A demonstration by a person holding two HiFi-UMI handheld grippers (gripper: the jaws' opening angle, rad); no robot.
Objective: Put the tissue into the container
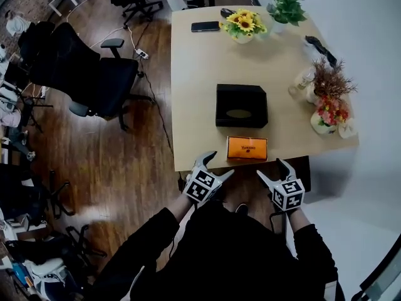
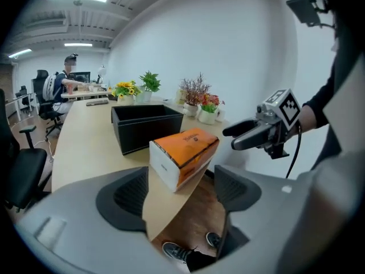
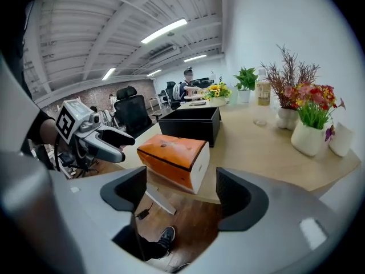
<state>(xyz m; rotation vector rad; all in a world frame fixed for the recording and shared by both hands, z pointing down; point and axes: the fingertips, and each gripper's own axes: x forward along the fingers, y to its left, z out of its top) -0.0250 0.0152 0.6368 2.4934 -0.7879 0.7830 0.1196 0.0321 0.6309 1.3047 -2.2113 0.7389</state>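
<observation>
While sunflowers (image 1: 243, 24), a phone (image 1: 205, 26) and vases (image 1: 324, 123) line the table's (image 1: 194, 93) far edges, the tissue pack (image 1: 247, 148) lies at the near edge before the black container (image 1: 241, 105); the left hand-held gripper (image 1: 216, 165) and right hand-held gripper (image 1: 273, 170) hover spread and empty, flanking it.

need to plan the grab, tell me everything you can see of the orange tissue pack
The orange tissue pack is a soft-looking wrapped brick with white ends and small dark print on top. It lies flat at the near edge of the table, just before the black container, not touching it. Only the table touches it; the left gripper and right gripper, both open, stand short of it.
</observation>
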